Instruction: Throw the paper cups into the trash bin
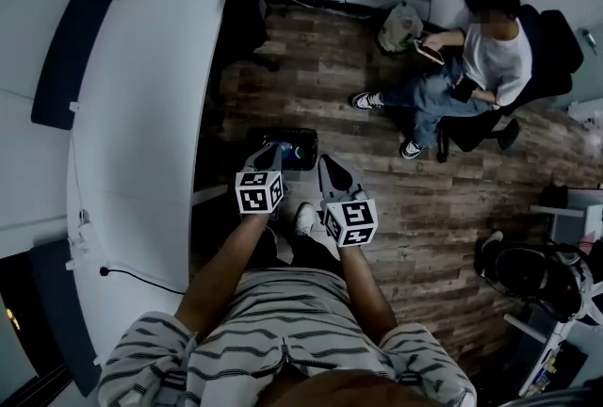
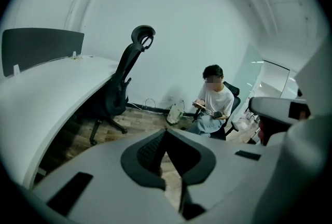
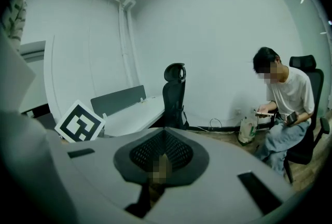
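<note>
Now both tongs empty, jaws pressed together: left gripper (image 1: 267, 154) and right gripper (image 1: 332, 171) hover over dark trash bin (image 1: 287, 131) on floor, right of white table (image 1: 141, 113). No paper cups visible outside; bin contents unclear. Drop step looks finished; next move calls for finding another cup. No readable writing, only square markers (image 1: 259, 192).

We hold both forearms forward, side by side; our left gripper (image 1: 265, 157) and right gripper (image 1: 334, 175) point toward twelve o'clock, jaws closed, empty.
</note>
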Available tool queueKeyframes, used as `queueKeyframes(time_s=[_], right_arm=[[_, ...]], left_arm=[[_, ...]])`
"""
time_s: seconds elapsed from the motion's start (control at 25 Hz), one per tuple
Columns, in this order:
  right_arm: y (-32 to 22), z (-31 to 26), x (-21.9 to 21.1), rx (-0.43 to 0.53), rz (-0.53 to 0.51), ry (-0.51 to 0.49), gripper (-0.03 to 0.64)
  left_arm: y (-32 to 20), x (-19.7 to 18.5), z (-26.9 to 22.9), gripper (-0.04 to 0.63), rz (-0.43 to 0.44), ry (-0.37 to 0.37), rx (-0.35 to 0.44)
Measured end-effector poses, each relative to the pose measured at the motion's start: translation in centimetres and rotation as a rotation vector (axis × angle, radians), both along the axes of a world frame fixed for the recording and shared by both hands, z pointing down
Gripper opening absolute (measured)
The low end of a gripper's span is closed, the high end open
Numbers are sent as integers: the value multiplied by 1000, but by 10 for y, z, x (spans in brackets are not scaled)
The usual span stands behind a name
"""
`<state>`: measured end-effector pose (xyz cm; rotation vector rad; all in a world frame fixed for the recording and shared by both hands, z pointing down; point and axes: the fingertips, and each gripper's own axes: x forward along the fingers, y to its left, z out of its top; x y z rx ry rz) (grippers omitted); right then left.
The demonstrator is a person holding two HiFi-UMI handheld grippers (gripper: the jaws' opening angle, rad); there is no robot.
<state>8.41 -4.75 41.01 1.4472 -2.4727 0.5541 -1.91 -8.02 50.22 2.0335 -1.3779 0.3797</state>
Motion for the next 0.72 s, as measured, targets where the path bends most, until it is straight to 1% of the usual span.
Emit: queueKeyframes(time_s=[0.24, 0.4, 0.72], right_arm=[[10, -12, -8, 10, 1, 10, 9], [7, -28, -9, 45, -2, 16, 9], [2, -66, -16, 120, -6, 11, 9]], left_arm=[[9, 3, -29, 23, 40, -10, 59], [12, 7, -52, 23, 59, -2, 101], [13, 1, -95, 23, 81, -5, 195]])
